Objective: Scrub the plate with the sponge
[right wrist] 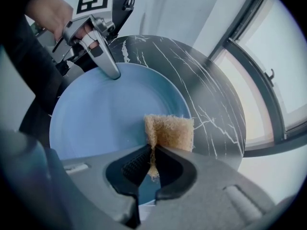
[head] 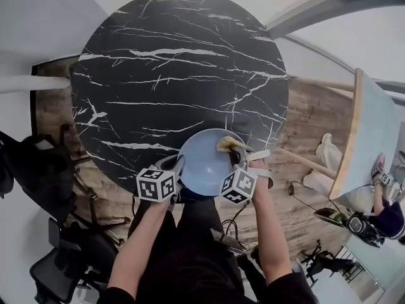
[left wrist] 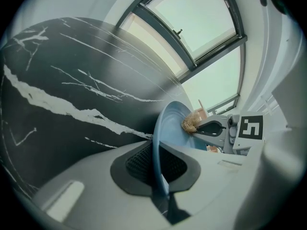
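Head view, left to right.
- Left claw (head: pixel 178 168): lower centre of frame, closed on the plate's left rim.
- Plate (head: pixel 204 170): blue, round, at the near edge of the table (head: pixel 177 62). Cannot tell whether it rests there or is held clear.
- Sponge (head: pixel 229 144): tan, on the plate's upper right rim.
- Right claw (head: pixel 239 158): clamped on the sponge, pointing steeply down.

Left gripper view.
- Plate rim: edge-on at lower centre, pinched between the jaws.
- Sponge and right claw: centre right, against the plate's face.

Right gripper view.
- Left claw: upper left, on the far rim.
- Sponge: centre, with a fold nipped between the jaws and the rest spread on the plate's right part.

Relation governing the next stroke, as judged: the bare plate face lies left of the sponge, toward the left claw. The sponge sits at the right claw's tips, touching the plate. The right hand is the nearer.
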Motion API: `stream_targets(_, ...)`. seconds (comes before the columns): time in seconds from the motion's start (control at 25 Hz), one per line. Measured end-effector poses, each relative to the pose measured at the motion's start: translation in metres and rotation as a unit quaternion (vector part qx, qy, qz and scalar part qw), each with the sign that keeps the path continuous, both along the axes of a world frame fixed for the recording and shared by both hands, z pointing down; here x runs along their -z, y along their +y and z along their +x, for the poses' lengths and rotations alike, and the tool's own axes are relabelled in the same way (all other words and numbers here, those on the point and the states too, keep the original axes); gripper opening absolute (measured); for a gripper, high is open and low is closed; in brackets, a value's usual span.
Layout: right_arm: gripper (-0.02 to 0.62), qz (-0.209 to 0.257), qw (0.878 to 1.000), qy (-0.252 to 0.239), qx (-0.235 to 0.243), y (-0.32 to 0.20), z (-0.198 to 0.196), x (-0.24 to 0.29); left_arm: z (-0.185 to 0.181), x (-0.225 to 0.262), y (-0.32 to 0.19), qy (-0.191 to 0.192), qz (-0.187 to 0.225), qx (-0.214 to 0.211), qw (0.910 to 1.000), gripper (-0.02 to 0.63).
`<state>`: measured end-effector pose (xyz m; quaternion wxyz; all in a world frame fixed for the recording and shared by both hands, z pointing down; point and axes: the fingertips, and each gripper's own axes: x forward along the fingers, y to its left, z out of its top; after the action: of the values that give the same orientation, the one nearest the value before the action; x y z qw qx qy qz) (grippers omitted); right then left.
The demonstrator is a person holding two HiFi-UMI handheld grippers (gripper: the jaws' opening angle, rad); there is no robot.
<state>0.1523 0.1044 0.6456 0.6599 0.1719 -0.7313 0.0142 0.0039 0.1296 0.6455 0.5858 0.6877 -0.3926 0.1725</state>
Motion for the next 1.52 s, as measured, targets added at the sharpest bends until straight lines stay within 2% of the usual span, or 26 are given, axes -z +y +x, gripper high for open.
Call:
stream_targets(0.36, 0.023, -0.015, 0.998, 0.006, -0.065, 0.037, 0.013, -0.001, -0.001, -0.001, 0.000, 0.002, 0.000, 0.008, 1.0000, 0.018)
stream_targets(0.6, 0.023, -0.038, 0.991, 0.007, -0.125, 0.071, 0.016, -0.001, 0.000, -0.001, 0.000, 0.003, 0.001, 0.008, 1.0000, 0.020)
stream_targets(0.8, 0.023, -0.056, 0.985, 0.004, -0.161, 0.098, 0.008, -0.001, 0.001, -0.001, -0.002, 0.004, 0.003, 0.006, 1.0000, 0.021)
stream_targets(1.0, 0.023, -0.096, 0.975, -0.025, -0.200, 0.126, -0.018, -0.001, 0.001, -0.001, -0.002, 0.007, 0.002, 0.002, 1.0000, 0.021)
stream_targets(1.36, 0.023, -0.159, 0.963, -0.081, -0.203, 0.142, -0.067, -0.001, 0.002, -0.001, -0.002, 0.007, 0.001, -0.002, 1.0000, 0.023)
stream_targets(1.52, 0.024, -0.164, 0.959, -0.115, -0.200, 0.135, -0.083, 0.002, 0.002, -0.001, -0.001, 0.001, 0.003, -0.014, 0.9999, 0.020)
